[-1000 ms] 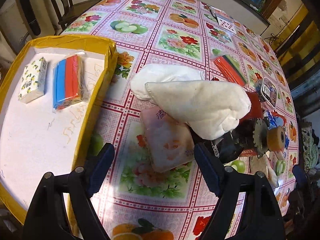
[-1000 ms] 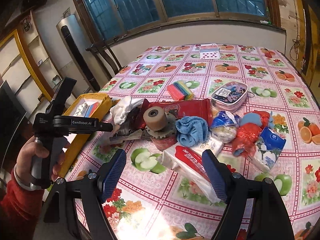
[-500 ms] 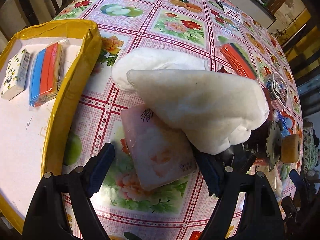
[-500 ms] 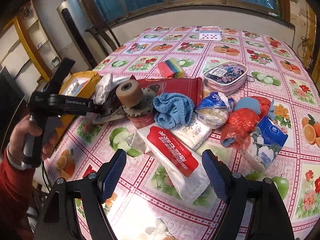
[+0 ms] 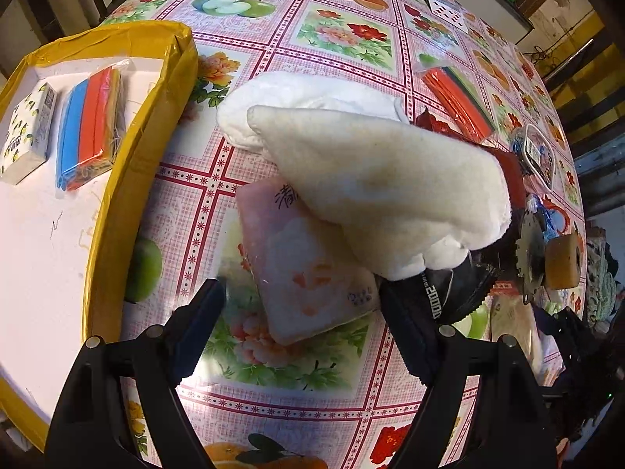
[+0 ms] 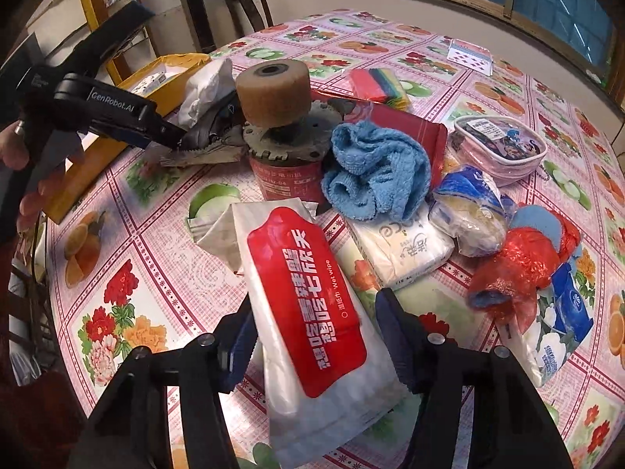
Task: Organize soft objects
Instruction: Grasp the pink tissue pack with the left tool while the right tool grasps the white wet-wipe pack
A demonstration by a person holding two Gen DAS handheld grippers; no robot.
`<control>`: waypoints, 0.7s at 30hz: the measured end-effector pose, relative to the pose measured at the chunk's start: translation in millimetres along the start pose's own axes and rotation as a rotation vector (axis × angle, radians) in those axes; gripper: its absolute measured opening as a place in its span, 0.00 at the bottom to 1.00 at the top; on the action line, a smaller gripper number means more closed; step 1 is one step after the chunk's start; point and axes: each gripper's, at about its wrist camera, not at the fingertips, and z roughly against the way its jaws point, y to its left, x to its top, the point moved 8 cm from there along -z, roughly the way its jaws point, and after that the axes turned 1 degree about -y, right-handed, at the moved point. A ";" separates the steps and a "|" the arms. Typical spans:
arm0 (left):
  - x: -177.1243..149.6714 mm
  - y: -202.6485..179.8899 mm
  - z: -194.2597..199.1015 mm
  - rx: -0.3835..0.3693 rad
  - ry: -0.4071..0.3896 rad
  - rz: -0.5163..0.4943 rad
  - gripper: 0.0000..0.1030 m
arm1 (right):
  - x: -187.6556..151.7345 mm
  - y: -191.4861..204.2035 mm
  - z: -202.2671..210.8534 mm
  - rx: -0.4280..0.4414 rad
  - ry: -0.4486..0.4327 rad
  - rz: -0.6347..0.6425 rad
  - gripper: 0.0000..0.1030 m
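Left gripper (image 5: 300, 305): jaws spread wide, empty, either side of pink tissue pack (image 5: 308, 262) lying on tablecloth (image 5: 343, 31) partly under white towel (image 5: 375, 179), beside yellow tray (image 5: 117, 211). Right gripper (image 6: 316, 324): jaws wide, straddling red-labelled wet-wipe pack (image 6: 308, 312), not clamped.
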 end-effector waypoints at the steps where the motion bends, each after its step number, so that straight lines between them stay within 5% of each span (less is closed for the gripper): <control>1: 2.3 0.7 -0.7 0.002 -0.004 0.004 0.80 | -0.6 -0.2 -0.2 -0.009 0.001 0.002 0.57; 10: 12.1 -0.3 -3.2 0.004 -0.053 0.014 0.80 | -5.1 -7.9 8.8 0.002 -0.012 -0.123 0.47; 12: 10.6 -0.2 -2.0 0.036 -0.070 -0.020 0.70 | -7.8 -4.7 12.5 0.026 -0.023 -0.147 0.46; 13: 11.2 -1.3 -1.7 0.054 -0.078 -0.037 0.51 | -8.9 -2.0 13.7 0.033 -0.027 -0.155 0.46; 21: -9.5 0.5 7.5 0.045 -0.084 -0.094 0.45 | -15.5 16.2 21.3 0.122 -0.055 -0.222 0.46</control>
